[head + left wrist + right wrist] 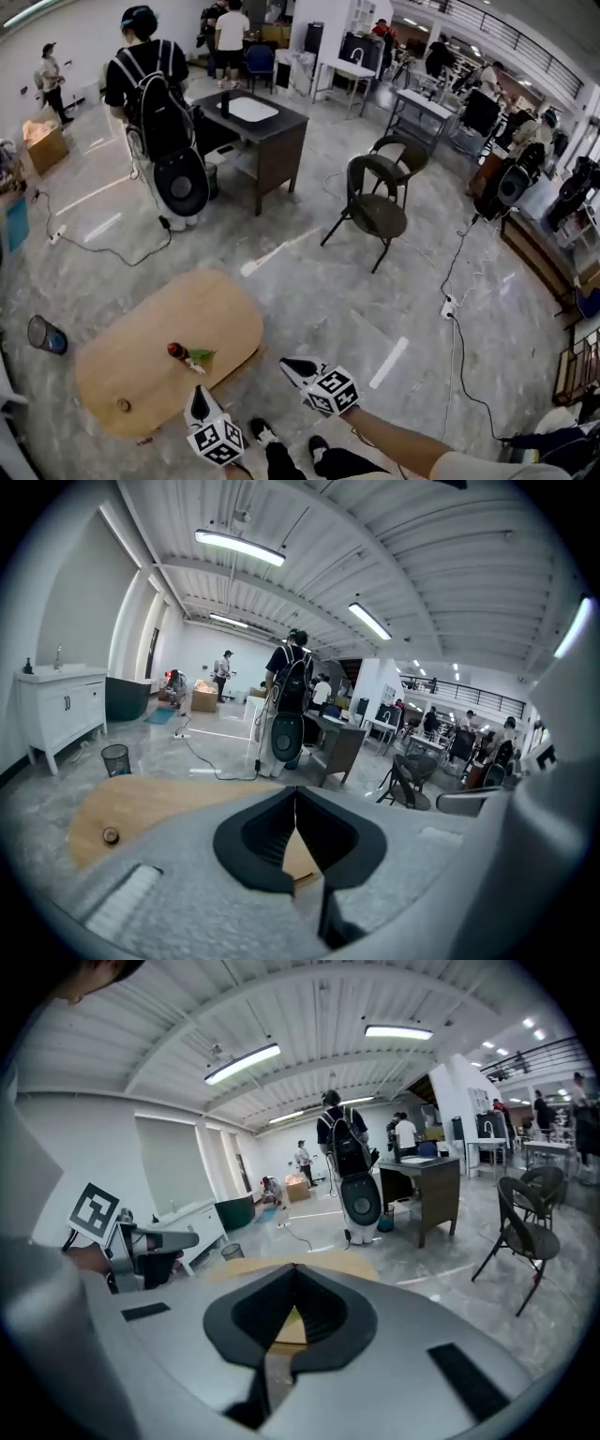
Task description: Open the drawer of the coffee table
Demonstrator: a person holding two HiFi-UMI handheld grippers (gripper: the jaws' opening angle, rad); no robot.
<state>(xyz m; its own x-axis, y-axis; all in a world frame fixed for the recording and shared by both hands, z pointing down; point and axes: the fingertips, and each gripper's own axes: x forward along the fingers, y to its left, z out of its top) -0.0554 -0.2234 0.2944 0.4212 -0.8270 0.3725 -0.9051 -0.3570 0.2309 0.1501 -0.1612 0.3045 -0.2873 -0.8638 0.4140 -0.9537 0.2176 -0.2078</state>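
An oval wooden coffee table (159, 337) stands at the lower left of the head view; no drawer front shows in any view. On its top lie a red thing with green leaves (187, 355) and a small round knob-like thing (123, 405). My left gripper (196, 396) hangs shut and empty over the table's near edge. My right gripper (287, 364) is shut and empty just off the table's right end. In the left gripper view the shut jaws (296, 797) point across the tabletop (159, 801). The right gripper's shut jaws (294, 1271) face the table (349, 1262).
A person with a backpack (150, 94) stands beyond the table beside a round black device (181, 182). Farther off are a dark desk (267, 136) and two chairs (377, 208). A waste bin (46, 335) sits at the left, and cables (457, 309) lie at the right.
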